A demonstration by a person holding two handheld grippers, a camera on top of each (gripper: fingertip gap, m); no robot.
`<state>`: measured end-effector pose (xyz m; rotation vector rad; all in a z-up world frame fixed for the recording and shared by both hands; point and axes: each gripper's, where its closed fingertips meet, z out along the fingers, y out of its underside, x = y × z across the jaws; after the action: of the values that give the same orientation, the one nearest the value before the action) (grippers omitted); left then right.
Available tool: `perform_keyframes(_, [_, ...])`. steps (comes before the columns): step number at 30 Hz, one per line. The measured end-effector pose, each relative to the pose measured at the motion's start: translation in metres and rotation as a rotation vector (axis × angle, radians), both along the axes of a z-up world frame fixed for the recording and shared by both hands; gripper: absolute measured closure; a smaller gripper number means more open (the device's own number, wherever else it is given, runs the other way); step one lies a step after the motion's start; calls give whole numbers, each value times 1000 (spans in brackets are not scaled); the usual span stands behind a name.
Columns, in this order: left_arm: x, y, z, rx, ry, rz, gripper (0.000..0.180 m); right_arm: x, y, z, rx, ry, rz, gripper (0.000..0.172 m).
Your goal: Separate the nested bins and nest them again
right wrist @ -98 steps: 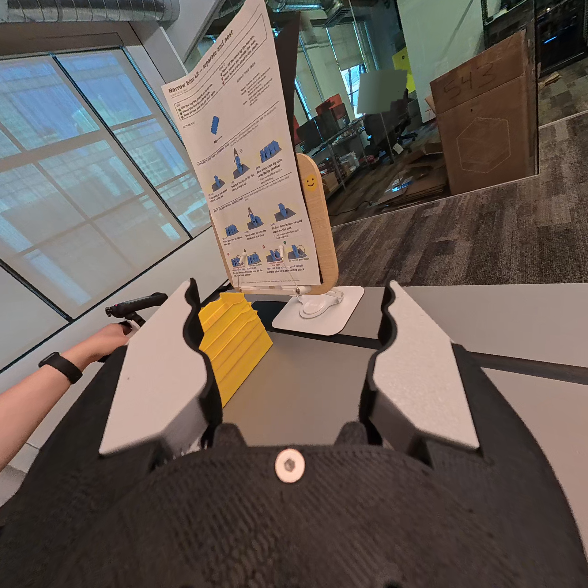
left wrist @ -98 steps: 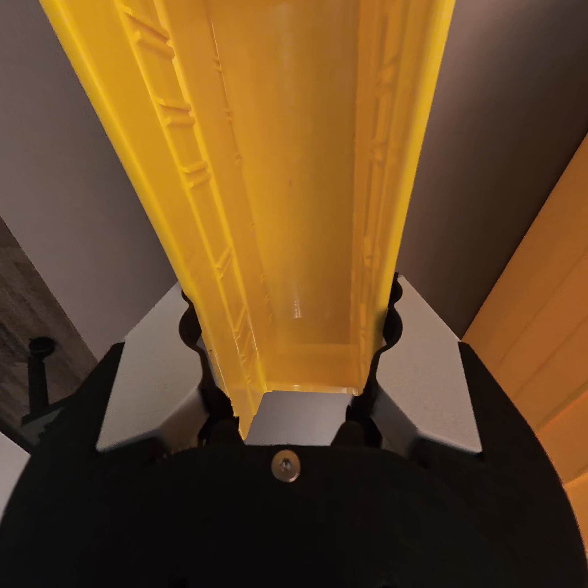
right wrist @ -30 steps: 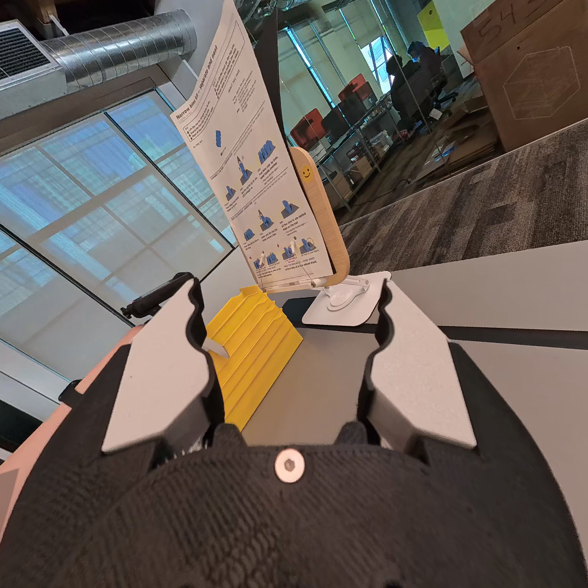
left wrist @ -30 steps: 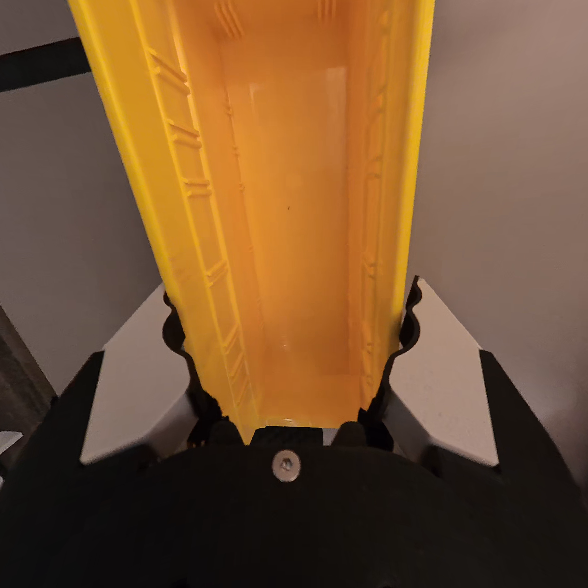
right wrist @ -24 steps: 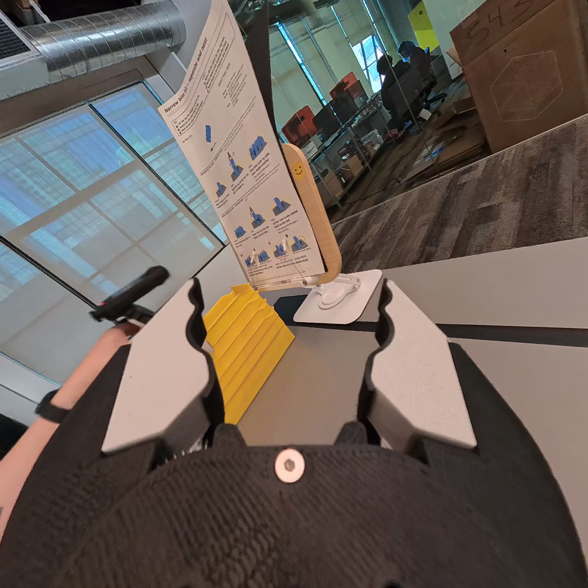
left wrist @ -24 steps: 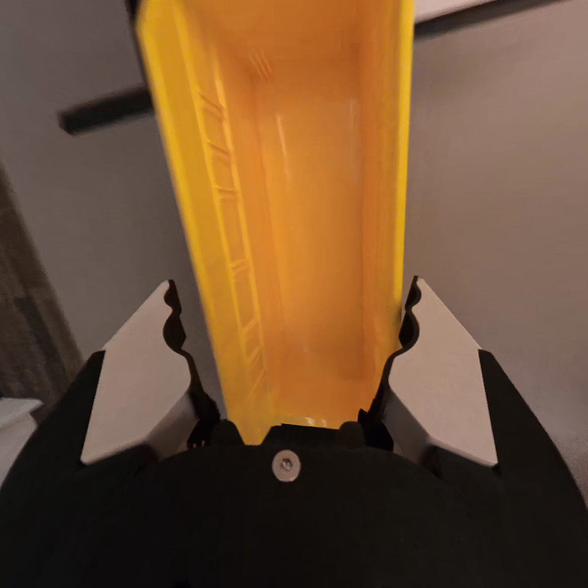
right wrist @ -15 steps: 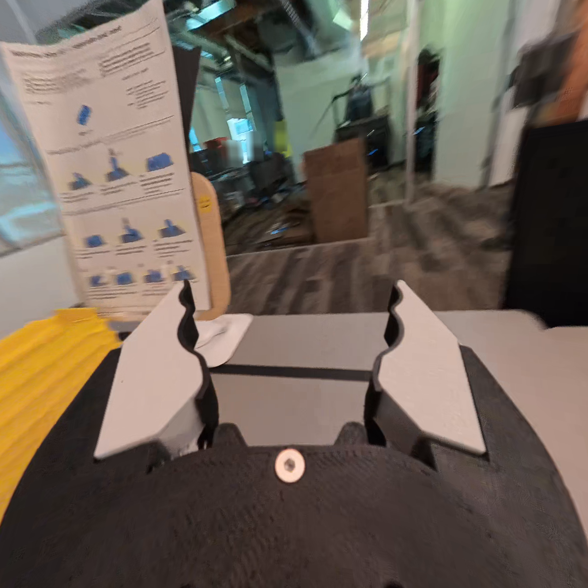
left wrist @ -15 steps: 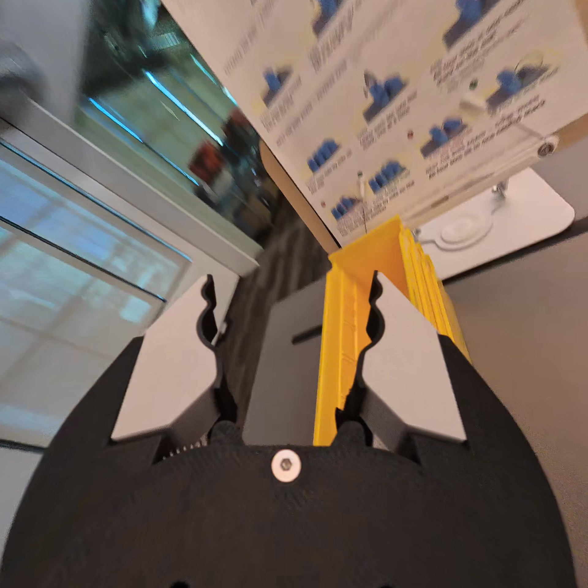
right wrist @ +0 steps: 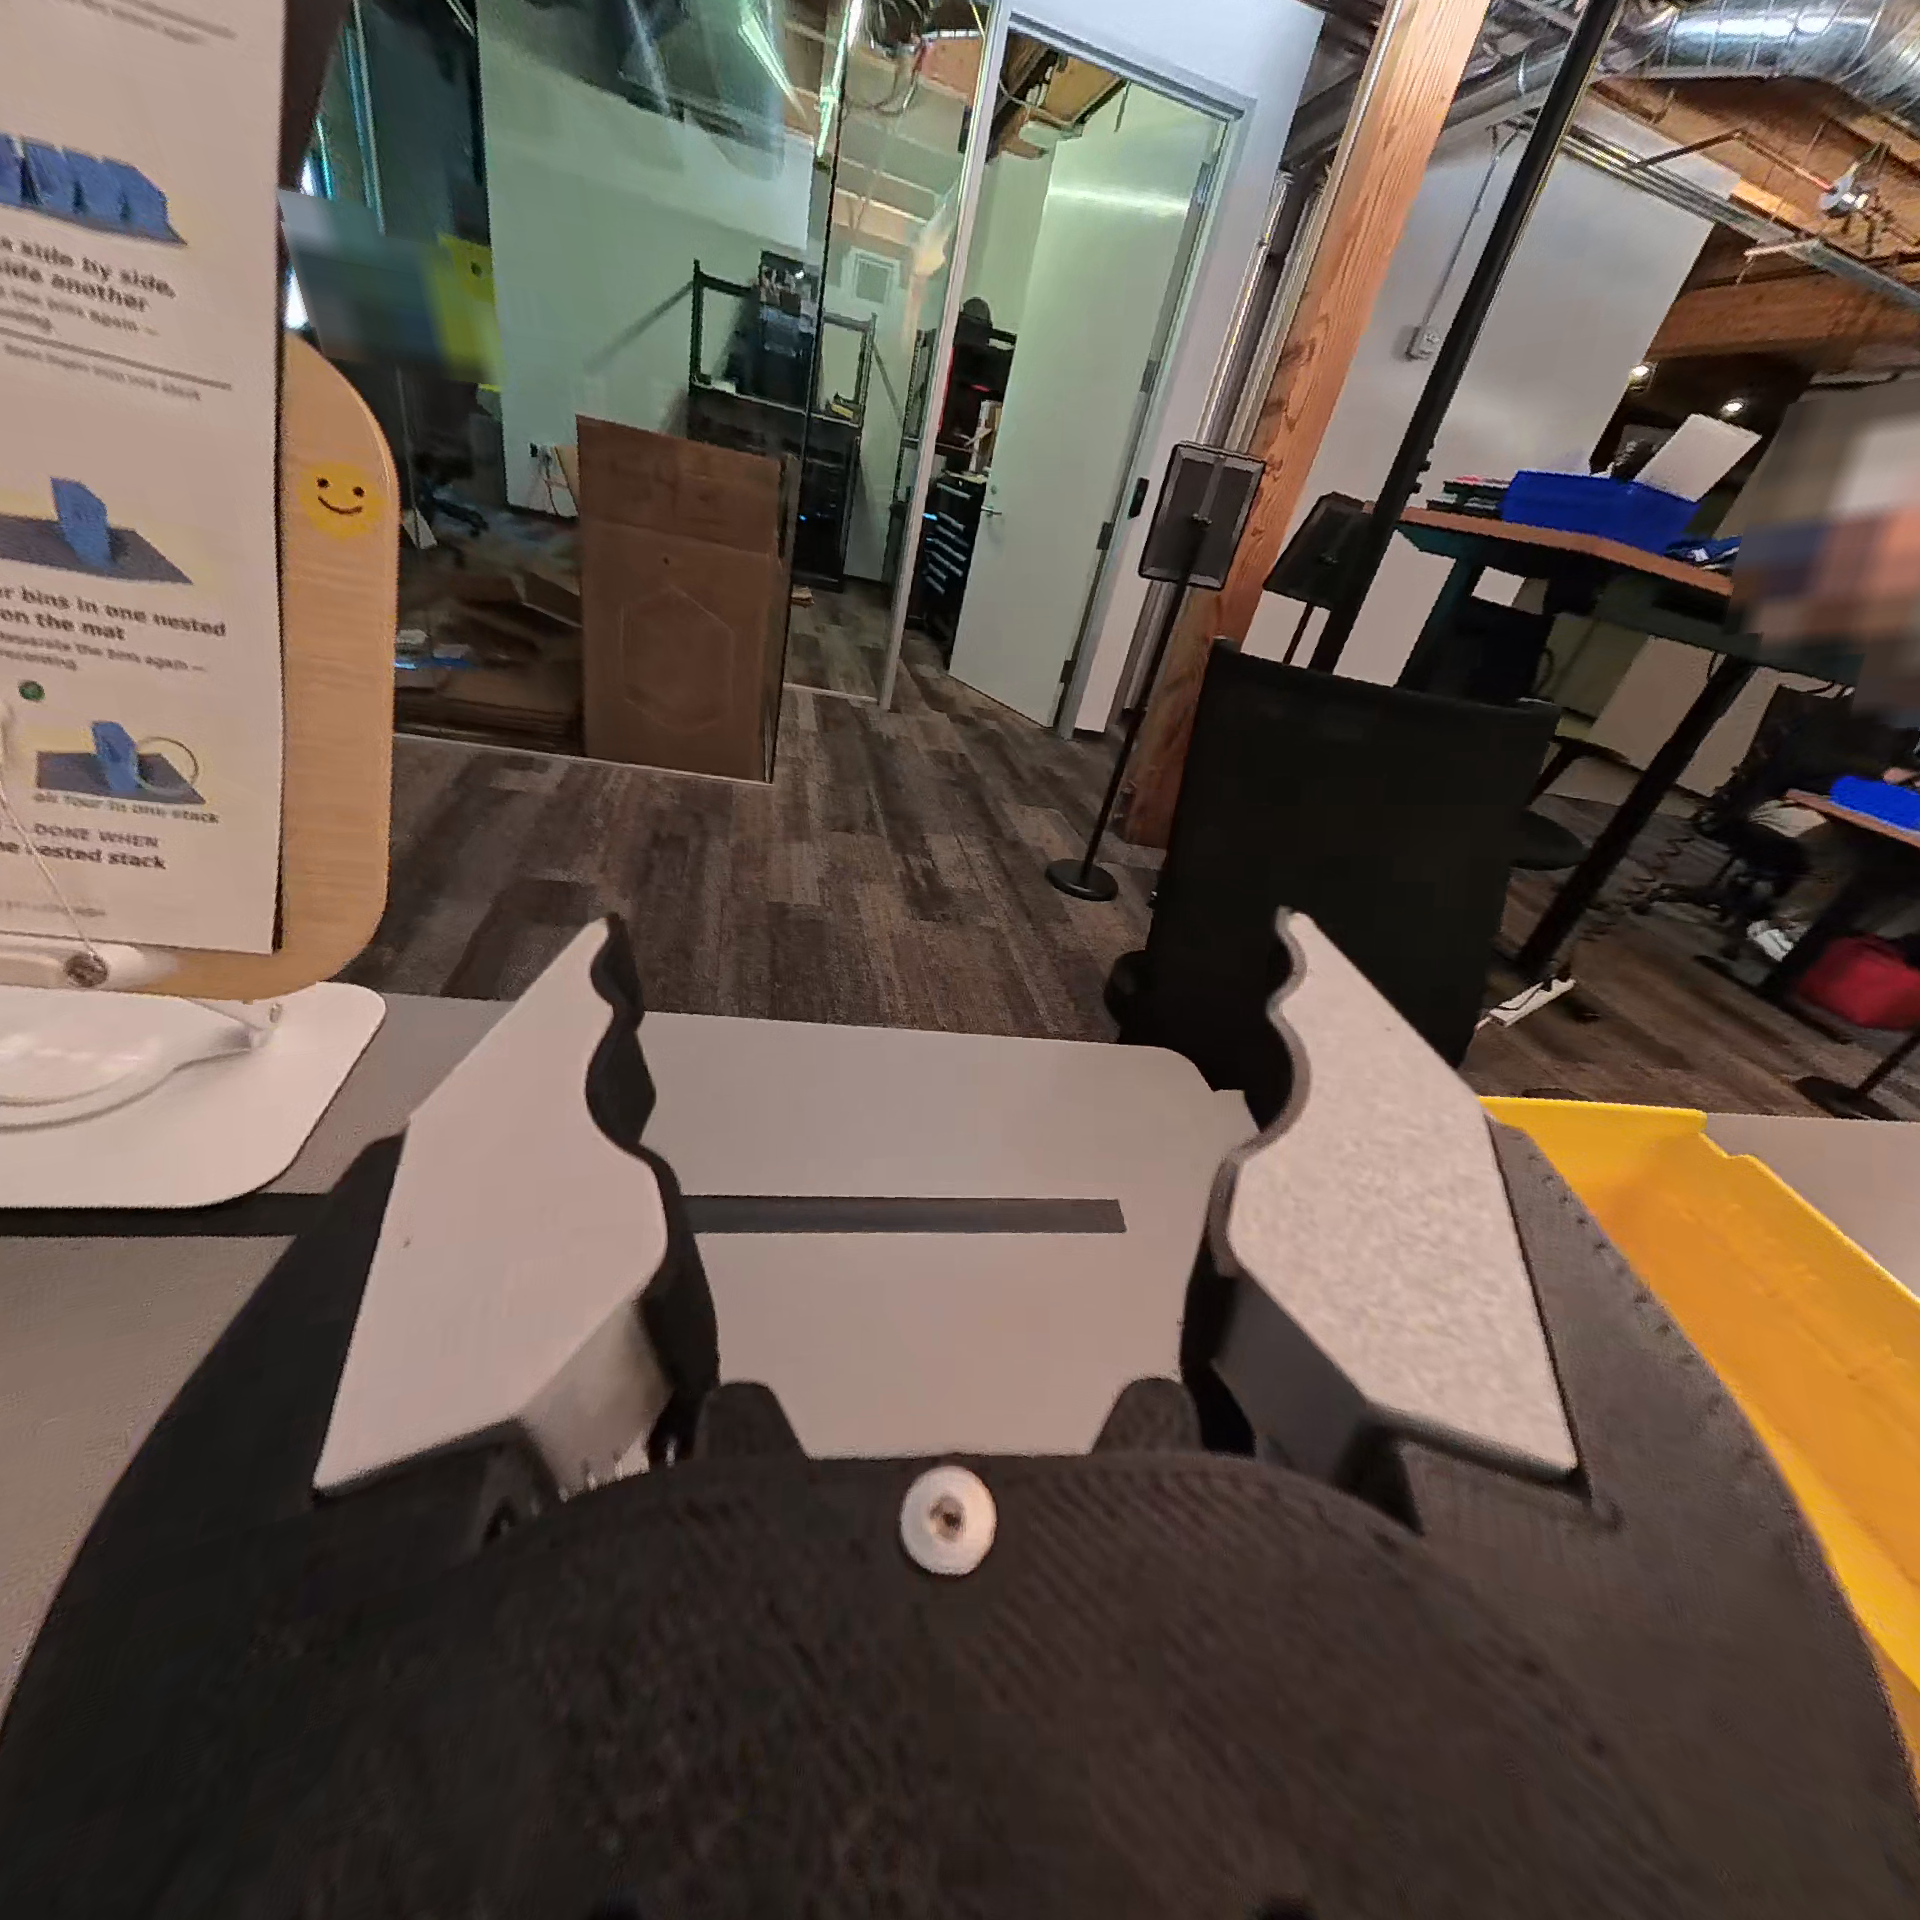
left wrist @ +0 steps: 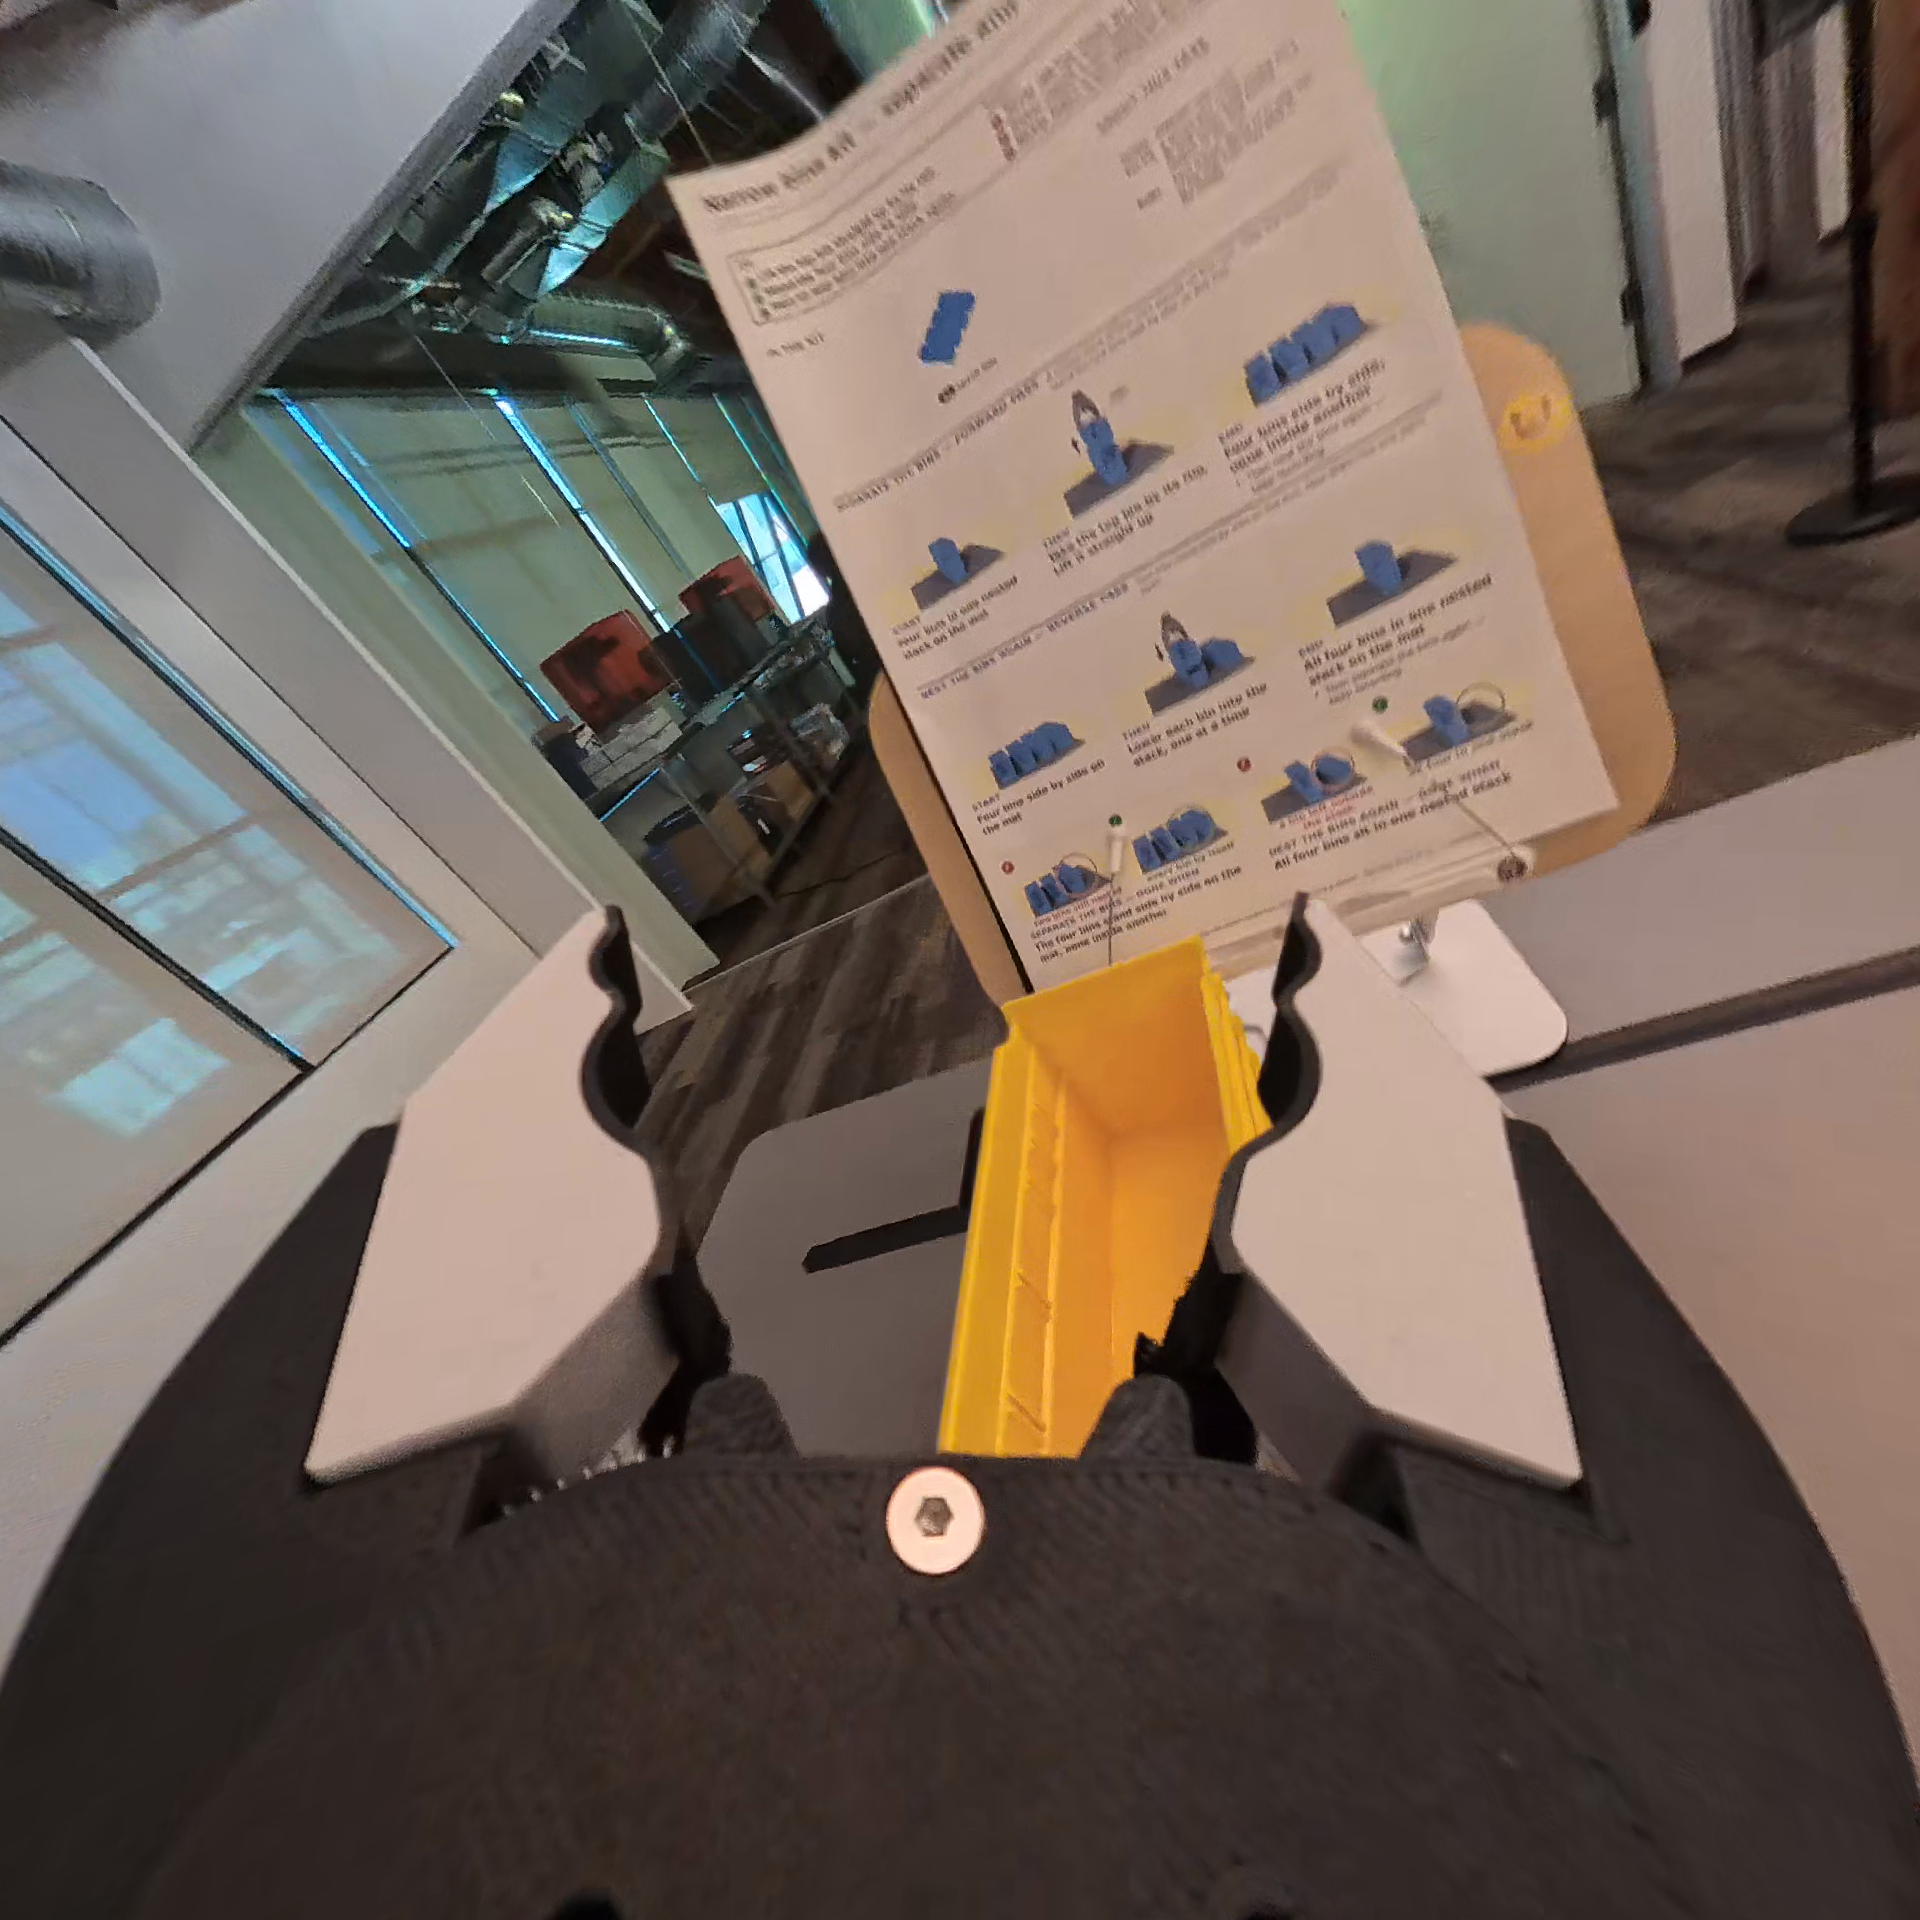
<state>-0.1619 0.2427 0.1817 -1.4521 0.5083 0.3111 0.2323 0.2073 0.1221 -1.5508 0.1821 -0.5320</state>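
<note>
In the left wrist view a stack of nested yellow bins (left wrist: 1127, 1132) stands on the grey table (left wrist: 831, 1174), open side up, just in front of the instruction stand. My left gripper (left wrist: 954, 925) is open and above the stack's near end. The bins lie nearer the right finger (left wrist: 1351, 1122), with a wide gap to the left finger (left wrist: 520, 1164). My right gripper (right wrist: 948, 930) is open with nothing between its fingers, over bare grey table (right wrist: 935, 1101). Part of a yellow bin (right wrist: 1725, 1309) shows at the right edge of the right wrist view.
An instruction sheet on a wooden board with a white base (left wrist: 1195, 520) stands behind the stack and shows in the right wrist view (right wrist: 135, 520) at far left. A black chair back (right wrist: 1340, 831) rises beyond the table's far edge. A cardboard box (right wrist: 675, 592) stands on the floor.
My left gripper opened off the yellow bin it was shut on, drew back and tilted up; the bin now sits in the stack. My right gripper swung to the right, still open.
</note>
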Motion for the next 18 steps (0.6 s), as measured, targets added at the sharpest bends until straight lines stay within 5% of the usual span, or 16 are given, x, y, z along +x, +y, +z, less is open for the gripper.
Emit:
perform_keyframes(6, [-52, -4, 35, 115, -209, -70, 62, -14, 17, -24, -95, -34, 13, 53])
perform_keyframes(8, [-57, -2, 34, 125, -246, -178, 62, -22, 23, -31, -117, -48, 29, 53])
perform_keyframes(18, [-108, 33, -7, -186, -381, -231, 64, -92, 25, -52, -233, -32, 153, 53])
